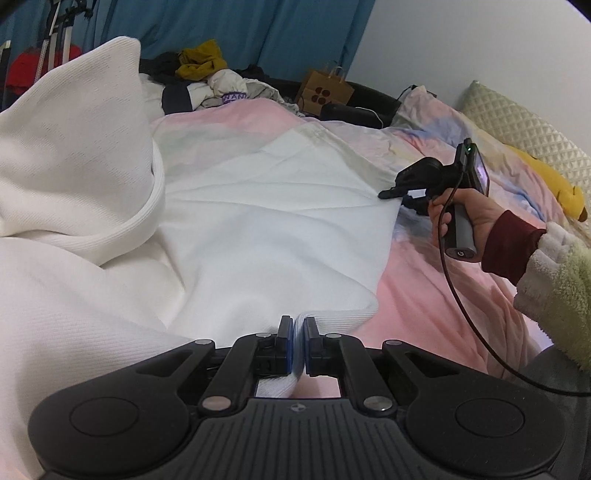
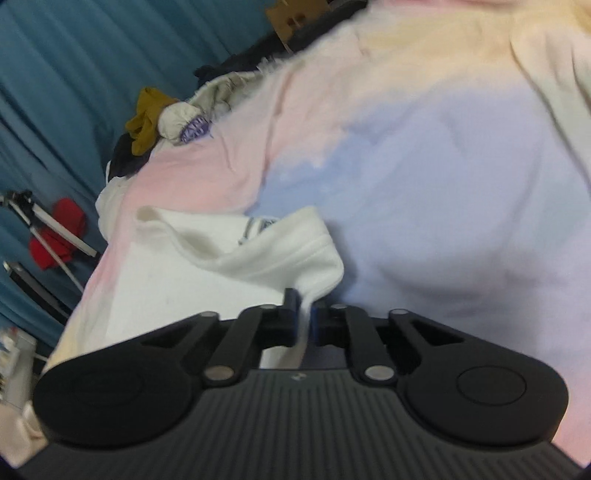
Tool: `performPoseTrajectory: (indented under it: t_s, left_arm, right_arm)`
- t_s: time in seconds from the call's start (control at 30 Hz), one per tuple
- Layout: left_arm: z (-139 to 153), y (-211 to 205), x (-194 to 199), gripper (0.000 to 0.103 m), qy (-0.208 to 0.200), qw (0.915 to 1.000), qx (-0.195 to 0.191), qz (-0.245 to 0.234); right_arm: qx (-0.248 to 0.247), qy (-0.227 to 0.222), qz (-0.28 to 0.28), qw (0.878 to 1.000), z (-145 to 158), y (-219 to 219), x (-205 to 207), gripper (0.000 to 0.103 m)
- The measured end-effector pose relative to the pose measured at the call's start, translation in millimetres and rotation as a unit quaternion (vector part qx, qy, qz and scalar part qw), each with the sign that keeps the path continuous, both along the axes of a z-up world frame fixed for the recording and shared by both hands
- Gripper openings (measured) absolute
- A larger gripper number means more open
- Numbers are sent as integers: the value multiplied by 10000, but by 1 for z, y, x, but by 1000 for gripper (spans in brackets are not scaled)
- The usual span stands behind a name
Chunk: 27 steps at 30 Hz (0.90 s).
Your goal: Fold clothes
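Note:
A white ribbed hooded sweatshirt (image 1: 258, 221) lies spread over the pastel duvet (image 1: 424, 295), its hood (image 1: 74, 147) bunched up at the left. At the bottom of the left wrist view my left gripper (image 1: 298, 332) is shut on the sweatshirt's ribbed hem. A hand in a dark red sleeve holds my right gripper (image 1: 386, 192) at the garment's right edge. In the blurred right wrist view, my right gripper (image 2: 304, 314) is shut on a fold of the same white fabric (image 2: 221, 266), and a printed label (image 2: 258, 225) shows just beyond it.
A pile of mixed clothes (image 1: 207, 77) and a brown paper bag (image 1: 325, 90) sit at the bed's far side before a blue curtain (image 1: 221, 26). A quilted pillow (image 1: 517, 129) and a yellow plush (image 1: 554, 181) lie at the right. A tripod (image 2: 48, 229) stands beside the bed.

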<state>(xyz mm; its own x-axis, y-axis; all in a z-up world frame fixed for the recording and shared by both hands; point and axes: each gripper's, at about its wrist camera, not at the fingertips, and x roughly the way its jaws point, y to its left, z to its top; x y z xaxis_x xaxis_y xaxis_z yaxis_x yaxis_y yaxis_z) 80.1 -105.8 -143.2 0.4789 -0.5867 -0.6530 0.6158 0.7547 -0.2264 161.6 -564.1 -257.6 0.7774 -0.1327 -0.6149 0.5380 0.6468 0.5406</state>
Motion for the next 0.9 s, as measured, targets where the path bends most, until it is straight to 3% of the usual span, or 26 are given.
performPoseTrajectory:
  t_s: [0.23, 0.3, 0.43, 0.57, 0.73, 0.77, 0.83, 0.9]
  left_arm:
    - [-2, -2, -4, 7, -71, 9997, -148, -165]
    - [-2, -5, -9, 10, -139, 9993, -149, -312]
    - [-3, -11, -17, 14, -212, 9985, -50, -493]
    - [-2, -10, -18, 19, -70, 9994, -34, -349]
    - [12, 9, -35, 53, 303, 9990, -171, 292]
    - [15, 14, -38, 56, 418, 9979, -212, 448]
    - [22, 26, -39, 69, 685, 9934, -301, 869]
    - [25, 43, -35, 80, 1034, 9828, -487, 1447]
  right_arm:
    - [-446, -1023, -579, 9921, 57, -2, -31, 6]
    - [-596, -1030, -932, 9885, 59, -9, -42, 6]
    - [-519, -381, -1390, 9882, 31, -29, -54, 6]
    - [-539, 233, -1297, 9898, 3, -26, -56, 6]
    - [-1136, 479, -983, 9875, 14, -2, -70, 6]
    - [-1128, 486, -976, 9876, 14, -2, -75, 6]
    - [-1037, 470, -983, 9886, 15, -1, -77, 6]
    - [-958, 437, -997, 9894, 15, -6, -71, 6]
